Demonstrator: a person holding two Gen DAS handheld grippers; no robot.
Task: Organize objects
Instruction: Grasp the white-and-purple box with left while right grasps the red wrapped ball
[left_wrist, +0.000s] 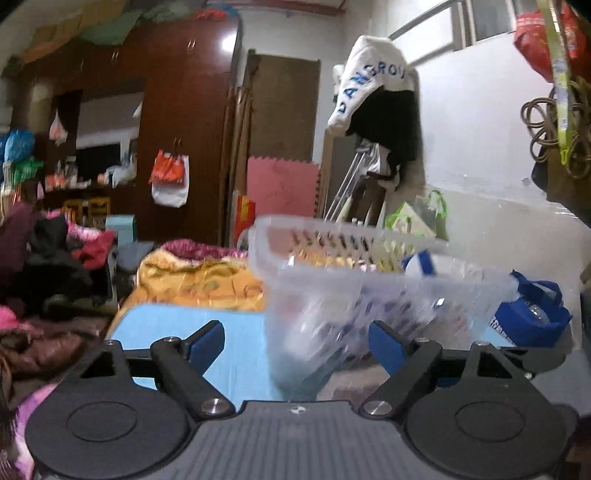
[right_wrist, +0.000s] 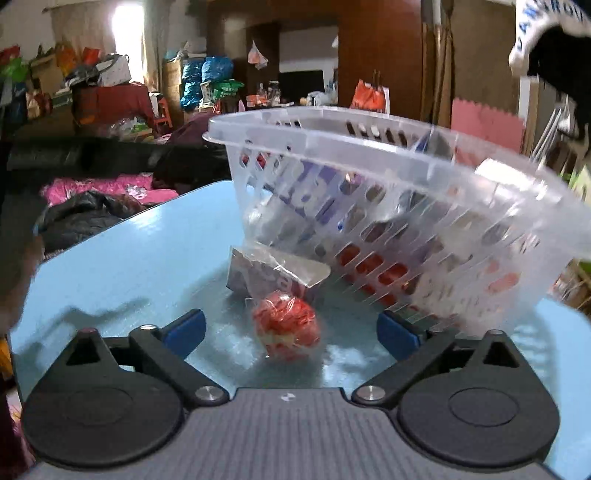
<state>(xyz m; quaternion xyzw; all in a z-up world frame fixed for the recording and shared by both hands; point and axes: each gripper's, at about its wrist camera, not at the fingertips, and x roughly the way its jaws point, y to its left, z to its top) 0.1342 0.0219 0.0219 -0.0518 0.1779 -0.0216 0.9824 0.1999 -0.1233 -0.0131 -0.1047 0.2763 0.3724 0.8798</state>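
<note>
Saw a clear slotted plastic basket (right_wrist: 399, 206) tilted over the light blue table (right_wrist: 122, 258), low corner toward the tabletop, rim (right_wrist: 332, 122) lifted on the far side; blurred in both views. Made out packets inside through the slots, one purple-and-white (right_wrist: 314, 195), something red lower down (right_wrist: 373, 266); could not tell what they were. Found a silvery plastic-wrapped packet (right_wrist: 273, 275) lying on the table just beside the basket's low edge, and touching its near side a red and white item in clear wrap (right_wrist: 286, 330). Held the right gripper (right_wrist: 291, 334) low over the table with blue pads (right_wrist: 184, 328) spread wide, the red item between them, untouched by either as far as visible. Kept the left gripper (left_wrist: 295, 341) likewise spread, blue pads (left_wrist: 207, 341) wide apart, nothing clamped, the basket's bottom corner (left_wrist: 303, 350) hanging between the fingers. Noted a blue bag (left_wrist: 532, 314) beyond the basket, an orange blanket (left_wrist: 199, 280) past the table's far edge, a dark wardrobe (left_wrist: 177, 110) behind
</note>
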